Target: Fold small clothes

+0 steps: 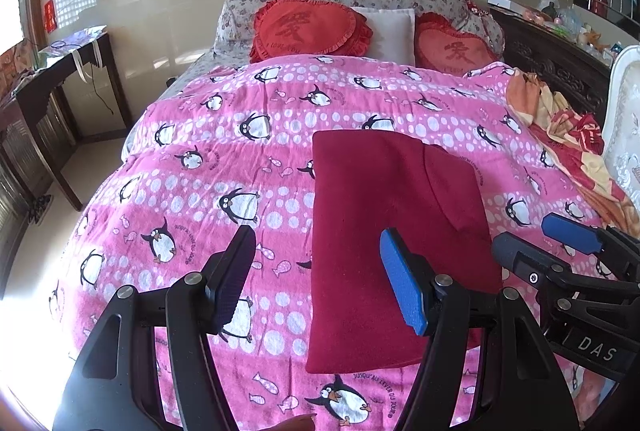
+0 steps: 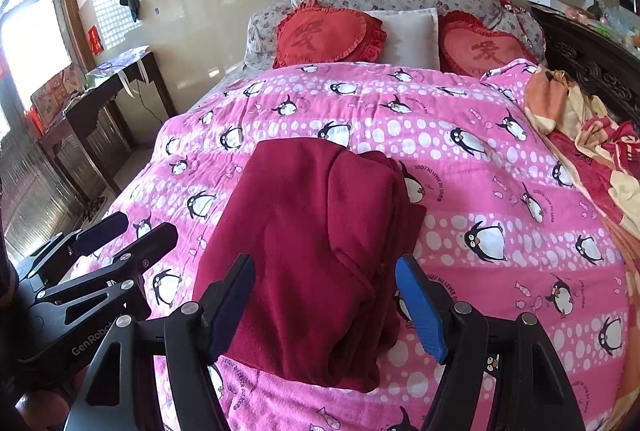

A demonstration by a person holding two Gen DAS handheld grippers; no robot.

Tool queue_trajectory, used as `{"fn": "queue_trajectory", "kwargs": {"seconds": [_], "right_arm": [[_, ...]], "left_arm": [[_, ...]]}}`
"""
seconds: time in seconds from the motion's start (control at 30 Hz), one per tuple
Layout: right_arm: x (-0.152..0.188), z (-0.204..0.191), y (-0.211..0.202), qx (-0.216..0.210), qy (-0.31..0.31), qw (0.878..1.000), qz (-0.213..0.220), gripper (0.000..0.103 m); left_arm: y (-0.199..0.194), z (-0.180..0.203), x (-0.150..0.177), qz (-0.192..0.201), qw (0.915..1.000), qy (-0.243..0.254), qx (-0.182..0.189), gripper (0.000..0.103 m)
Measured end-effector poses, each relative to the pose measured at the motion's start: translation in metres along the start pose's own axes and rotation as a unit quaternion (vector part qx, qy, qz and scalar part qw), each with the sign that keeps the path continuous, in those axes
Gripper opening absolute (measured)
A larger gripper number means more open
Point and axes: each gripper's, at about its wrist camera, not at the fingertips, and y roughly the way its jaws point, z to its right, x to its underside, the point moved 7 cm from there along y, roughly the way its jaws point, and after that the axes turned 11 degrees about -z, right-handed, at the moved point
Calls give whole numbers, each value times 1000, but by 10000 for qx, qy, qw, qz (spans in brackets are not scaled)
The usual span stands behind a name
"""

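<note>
On the bed, atop the pink penguin blanket, the dark red garment lies already folded into a long rectangle, its long axis running away from the person toward the pillows. A second layer is doubled over its right half, and in the right wrist view that side looks thicker and a little rumpled, with stacked edges showing.

The left tool hovers over the garment's near left edge, its two pads well apart with nothing between them; one pad hangs over the blanket, the other over the red cloth. The right tool hangs above the near end of the garment, roughly centred on it, jaws likewise spread and gripping nothing. In the left wrist view the right tool appears just off the garment's right edge, so the two tools bracket the near end from either side.

Since the cloth stretches lengthwise ahead of both tools, the likely next fold would carry the near end forward over the far end, halving the long axis. Each tool sits close to its own near corner: the left nearer the flat single-layer edge, the right nearer the bulky doubled side. The right corner seems the harder pinch, since several layers must be caught together.

A crumpled orange and red cloth lies well apart at the bed's right side.
</note>
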Motion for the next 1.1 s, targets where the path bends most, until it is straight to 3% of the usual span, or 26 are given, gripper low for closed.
{"fn": "queue_trajectory", "kwargs": {"seconds": [1.1], "right_arm": [[2, 1, 16, -39, 5, 9998, -199, 70]], "left_arm": [[15, -3, 3, -136, 9999, -12, 36, 65]]}}
